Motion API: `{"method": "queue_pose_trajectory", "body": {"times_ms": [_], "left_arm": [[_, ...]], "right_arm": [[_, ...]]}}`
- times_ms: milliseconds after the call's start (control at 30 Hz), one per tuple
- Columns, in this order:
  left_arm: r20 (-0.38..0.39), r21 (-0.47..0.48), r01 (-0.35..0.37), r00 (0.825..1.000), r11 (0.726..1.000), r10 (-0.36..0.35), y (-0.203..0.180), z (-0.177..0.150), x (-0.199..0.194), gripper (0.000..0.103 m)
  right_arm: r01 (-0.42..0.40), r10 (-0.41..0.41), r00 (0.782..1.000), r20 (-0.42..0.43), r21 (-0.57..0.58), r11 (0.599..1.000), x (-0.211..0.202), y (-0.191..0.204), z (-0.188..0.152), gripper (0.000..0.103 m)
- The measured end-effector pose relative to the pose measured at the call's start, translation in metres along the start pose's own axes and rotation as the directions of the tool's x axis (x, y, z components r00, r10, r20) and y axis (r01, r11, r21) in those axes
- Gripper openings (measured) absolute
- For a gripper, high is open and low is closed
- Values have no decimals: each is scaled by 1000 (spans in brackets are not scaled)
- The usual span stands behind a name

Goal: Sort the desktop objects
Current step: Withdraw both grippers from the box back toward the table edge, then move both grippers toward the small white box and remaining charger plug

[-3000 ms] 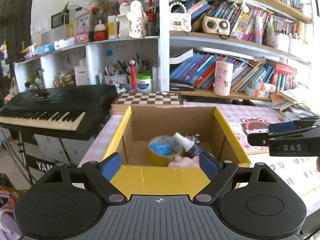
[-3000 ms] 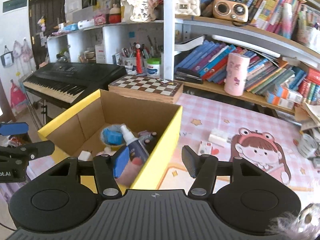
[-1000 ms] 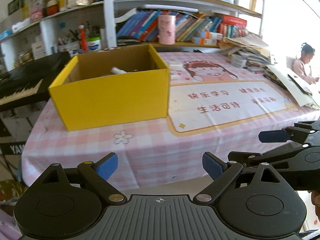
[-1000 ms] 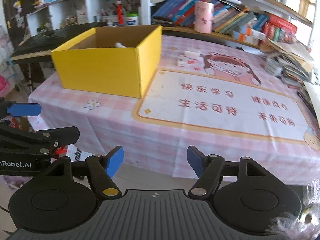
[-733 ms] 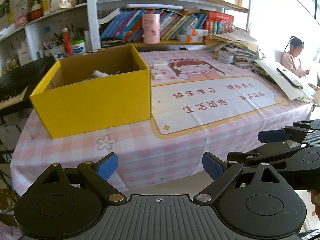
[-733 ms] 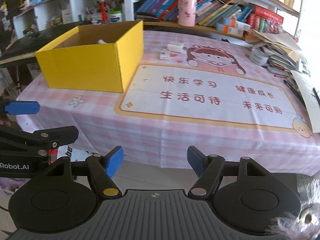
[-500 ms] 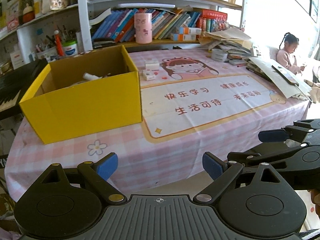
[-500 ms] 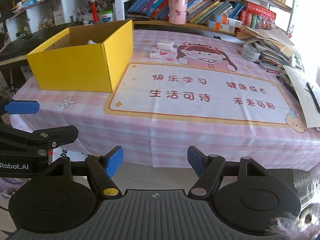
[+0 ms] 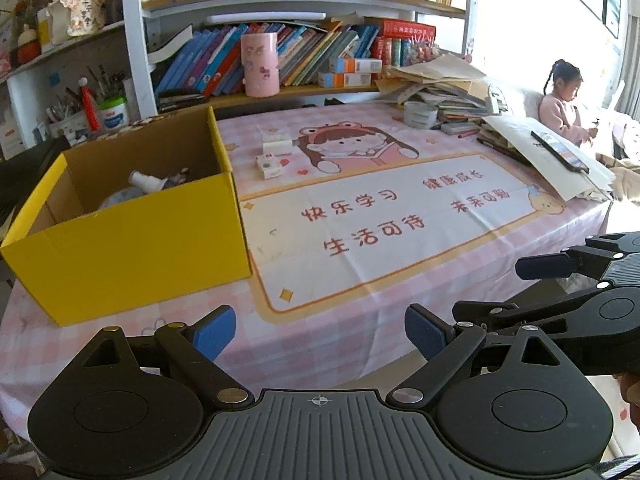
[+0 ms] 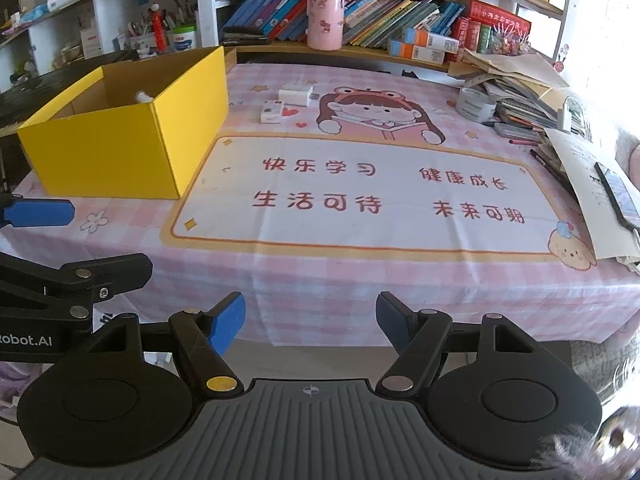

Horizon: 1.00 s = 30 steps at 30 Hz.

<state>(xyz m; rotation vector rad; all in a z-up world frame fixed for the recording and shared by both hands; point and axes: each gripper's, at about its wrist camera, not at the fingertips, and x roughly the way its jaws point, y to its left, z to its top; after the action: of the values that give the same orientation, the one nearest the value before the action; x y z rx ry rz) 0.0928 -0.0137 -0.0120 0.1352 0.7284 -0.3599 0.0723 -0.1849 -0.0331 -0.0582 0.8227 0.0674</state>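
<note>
A yellow cardboard box (image 9: 132,248) (image 10: 120,148) stands at the left of the pink checked table, with a spray bottle (image 9: 146,180) and other small things inside. Two small white boxes (image 9: 276,146) (image 10: 296,94) lie on the printed desk mat (image 9: 380,216) (image 10: 360,196) beyond the yellow box. My left gripper (image 9: 318,330) hangs off the table's near edge, open and empty. My right gripper (image 10: 310,318) is also off the near edge, open with nothing between its blue pads. Each gripper shows at the side of the other's view.
A stack of papers and books (image 10: 532,92) with a tape roll (image 10: 476,104) fills the right side of the table. A pink cup (image 10: 325,18) and books line the shelf behind. A person (image 9: 564,108) sits at the far right. A keyboard instrument stands left of the table.
Both grippers have drawn back from the box and slid right along the table's near edge; the box now sits farther left in both views. Both stay open and empty.
</note>
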Motion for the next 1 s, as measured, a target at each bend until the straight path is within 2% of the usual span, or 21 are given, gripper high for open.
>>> {"method": "queue_pose_trajectory", "body": {"times_ms": [500,1000], "left_arm": [[29,-4,-23,999,1000,23,-15,35,36,94],[13,-65,-87,996,994,88,-34,79,88,94]], "right_arm": [[0,1,1000,25,-20,1000,27,-33,32,71],[-64,64,998,-2,-53,997,76,-87,80,71]]}}
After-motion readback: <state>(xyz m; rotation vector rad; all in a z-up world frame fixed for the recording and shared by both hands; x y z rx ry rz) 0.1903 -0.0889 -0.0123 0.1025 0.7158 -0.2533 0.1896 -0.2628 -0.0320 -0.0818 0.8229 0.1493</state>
